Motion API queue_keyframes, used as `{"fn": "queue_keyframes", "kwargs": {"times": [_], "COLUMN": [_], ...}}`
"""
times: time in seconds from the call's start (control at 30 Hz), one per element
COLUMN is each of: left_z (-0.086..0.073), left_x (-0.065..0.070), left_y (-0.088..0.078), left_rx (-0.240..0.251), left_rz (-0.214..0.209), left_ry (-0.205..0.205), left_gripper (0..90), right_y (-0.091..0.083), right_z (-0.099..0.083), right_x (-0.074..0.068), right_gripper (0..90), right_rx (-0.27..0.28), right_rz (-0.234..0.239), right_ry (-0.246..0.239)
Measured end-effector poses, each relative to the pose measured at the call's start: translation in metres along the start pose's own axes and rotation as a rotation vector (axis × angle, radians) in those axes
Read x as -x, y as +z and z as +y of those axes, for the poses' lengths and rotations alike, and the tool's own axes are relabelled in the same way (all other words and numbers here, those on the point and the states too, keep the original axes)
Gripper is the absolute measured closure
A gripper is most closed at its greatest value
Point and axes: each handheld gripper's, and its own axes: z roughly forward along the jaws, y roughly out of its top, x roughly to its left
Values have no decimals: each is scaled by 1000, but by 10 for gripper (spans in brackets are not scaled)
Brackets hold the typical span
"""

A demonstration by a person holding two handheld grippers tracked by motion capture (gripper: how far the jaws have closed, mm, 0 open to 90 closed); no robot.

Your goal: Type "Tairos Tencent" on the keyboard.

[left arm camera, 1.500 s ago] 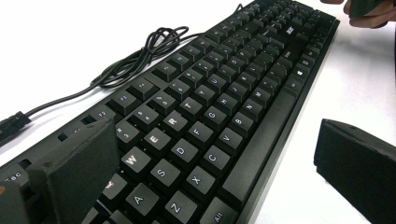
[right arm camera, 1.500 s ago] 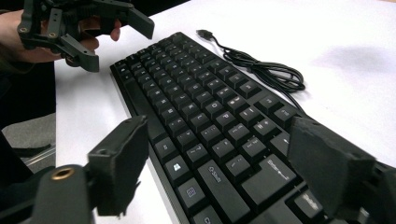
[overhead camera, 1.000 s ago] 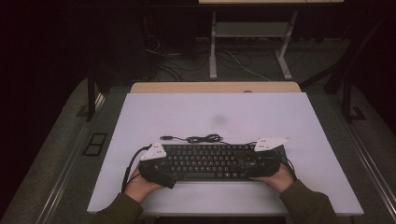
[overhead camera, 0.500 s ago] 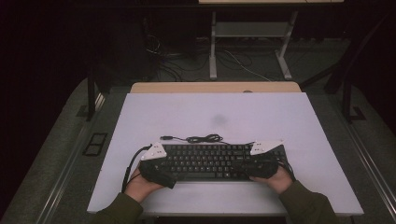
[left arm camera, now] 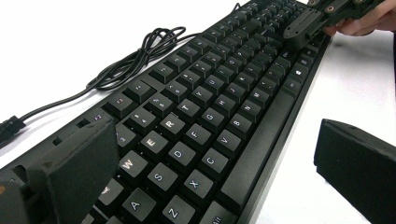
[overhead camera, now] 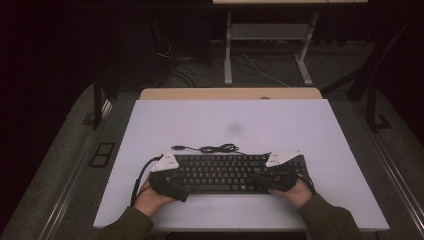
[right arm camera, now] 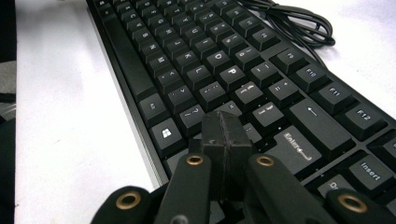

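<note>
Keyboard work is what the two hands are set up for: a black full-size computer keyboard (overhead camera: 225,172) with white-lettered keys lies flat on the pale lavender tabletop (overhead camera: 310,125), near the person's edge of it, with its thin black cable (overhead camera: 215,148) bunched in a loose coil just behind its rear edge, out of the way of the keys.

At the keyboard's left end, the left gripper (left arm camera: 210,177) stands with its jaws wide apart, one pad over the rear left corner and the other off the front edge on the tabletop, so that the left end sits between them. No pad presses the case; this looks like a stance for steadying or clamping that end.

At the keyboard's right end, the right gripper (right arm camera: 224,135) has just been closing, and its jaws now meet pad to pad with nothing between them. The joined tip hangs over the keys beside Enter, probably to serve as a single blunt finger for pressing a key.
</note>
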Motion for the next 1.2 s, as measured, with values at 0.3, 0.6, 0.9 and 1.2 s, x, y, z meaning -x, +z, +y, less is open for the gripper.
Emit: {"fn": "queue_keyframes", "kwargs": {"times": [0.3,0.6,0.9,1.2], "left_z": [1,4,8,14], "left_x": [0,0,-1,-2], "left_y": [1,3,10,17], "left_rx": [-3,-2,-13,-13], "left_rz": [2,8,24,41], "left_ry": [1,6,3,8], "left_gripper": [0,0,0,151], "right_y": [1,3,3,3], "right_z": [-1,-1,-1,-2], "right_x": [0,0,0,0], "right_gripper": [893,893,892,893], "right_rx": [-13,-24,-24,-25], "right_rz": [-7,-12,-11,-8], "right_ry": [-13,-12,-10,-8]}}
